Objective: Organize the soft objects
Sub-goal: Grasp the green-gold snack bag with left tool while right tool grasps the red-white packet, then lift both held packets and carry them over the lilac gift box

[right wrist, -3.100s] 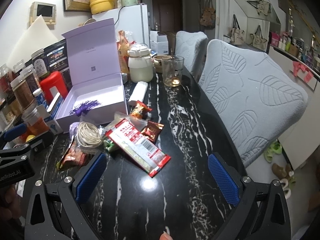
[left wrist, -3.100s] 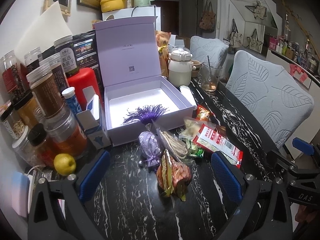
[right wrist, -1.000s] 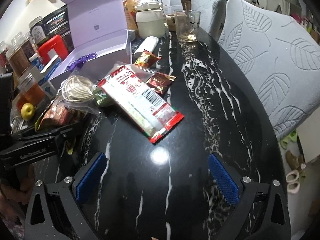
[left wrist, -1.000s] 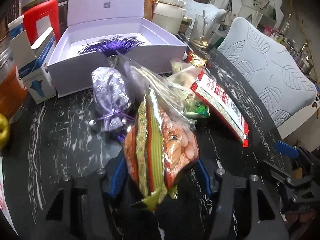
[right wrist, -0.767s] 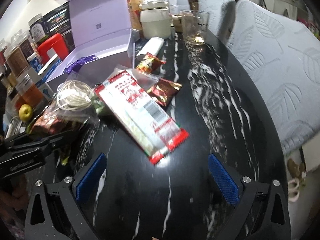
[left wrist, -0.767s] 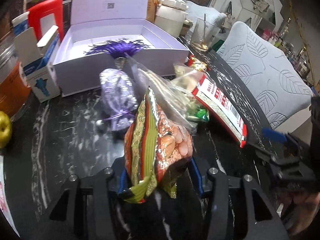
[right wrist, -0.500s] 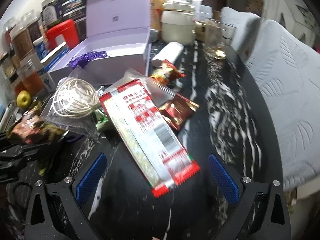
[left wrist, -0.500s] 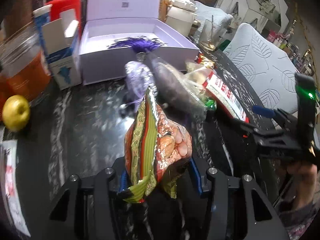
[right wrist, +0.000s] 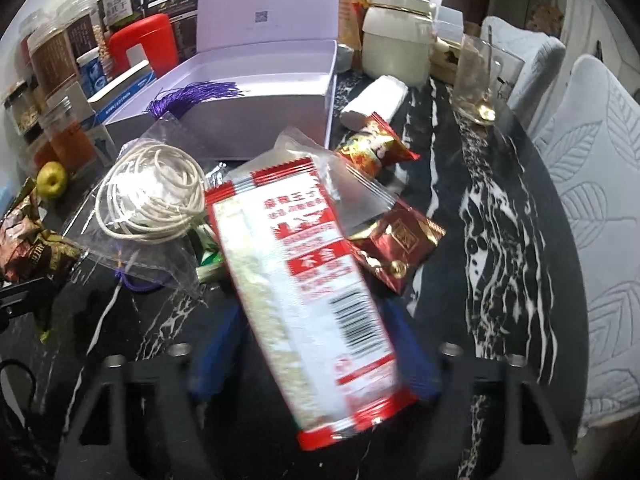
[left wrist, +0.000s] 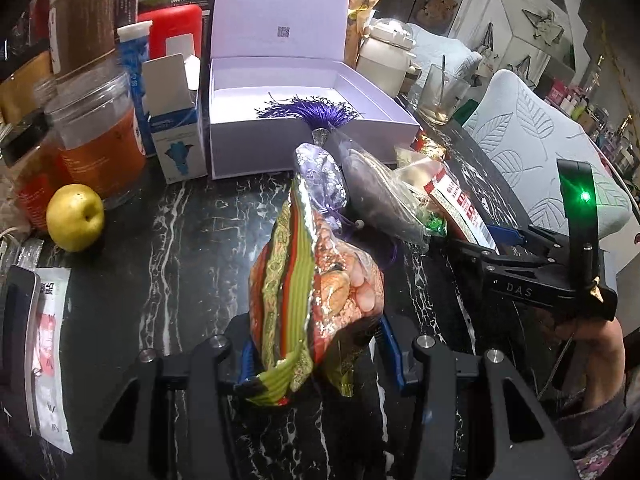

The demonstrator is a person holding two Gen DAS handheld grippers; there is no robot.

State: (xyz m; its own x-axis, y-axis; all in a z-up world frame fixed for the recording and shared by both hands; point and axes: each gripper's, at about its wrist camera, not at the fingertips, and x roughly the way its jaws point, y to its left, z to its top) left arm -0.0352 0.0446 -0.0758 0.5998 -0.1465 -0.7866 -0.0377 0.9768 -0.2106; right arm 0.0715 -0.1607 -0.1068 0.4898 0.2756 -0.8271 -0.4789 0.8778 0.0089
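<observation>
1. Left gripper (left wrist: 314, 354): jaws clamped on an orange-and-green snack bag (left wrist: 312, 292), raised above the black marble table (left wrist: 180, 248).
2. Right gripper (right wrist: 312, 352): jaws closing around a red-and-white packet (right wrist: 304, 280); pad contact unclear.
3. Behind: open lilac box (left wrist: 296, 120), purple tassel (left wrist: 316, 112) inside.

Jars (left wrist: 94, 136) crowd left (box (left wrist: 312, 140) behind); bare tabletop (right wrist: 500, 248) rightward
</observation>
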